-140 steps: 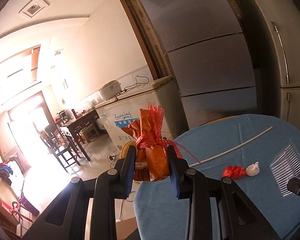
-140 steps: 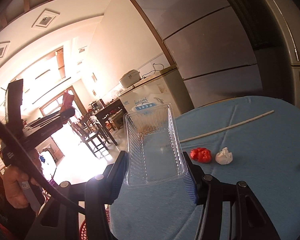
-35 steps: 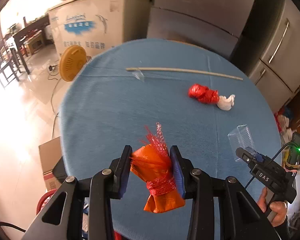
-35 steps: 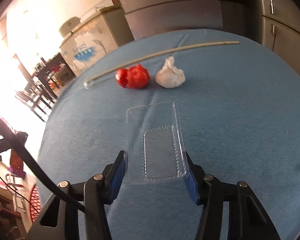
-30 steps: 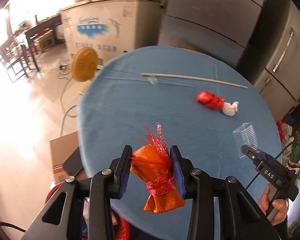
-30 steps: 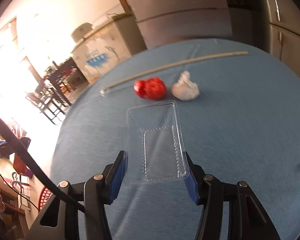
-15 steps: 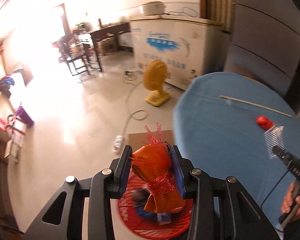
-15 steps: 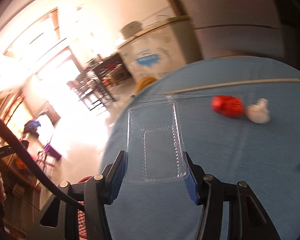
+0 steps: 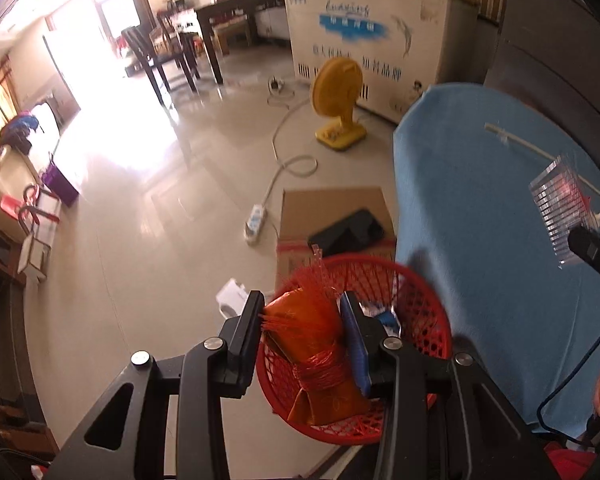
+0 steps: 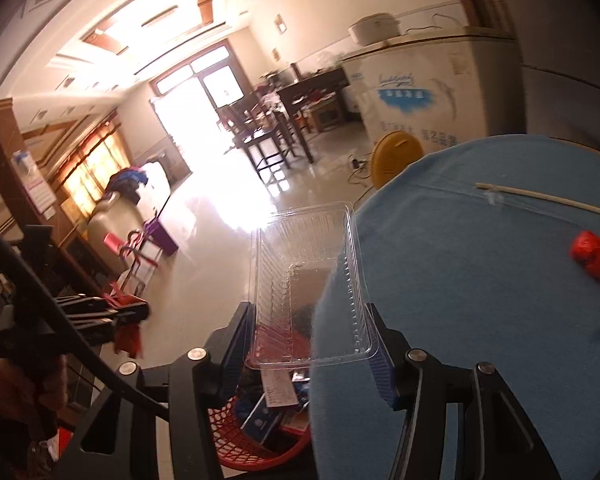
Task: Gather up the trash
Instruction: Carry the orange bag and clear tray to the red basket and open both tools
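glossy tile floor [image 9: 148, 216], bright doorway [image 10: 196, 108], dark table [image 9: 236, 4]

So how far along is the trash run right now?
Some packaging already lies in the red mesh basket on the floor. In hand: the left gripper grips the orange net-wrapped bundle above it, and the right gripper holds the clear plastic tray; neither is dropped yet. Left on the blue table: a crumpled red wrapper and a thin pale stick.

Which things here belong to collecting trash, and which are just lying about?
Belong to the job:
orange packet in the left hand-held gripper
clear plastic tray in the right hand-held gripper
red basket
red wrapper
thin stick

Just lying about:
yellow fan
cardboard box
power strip
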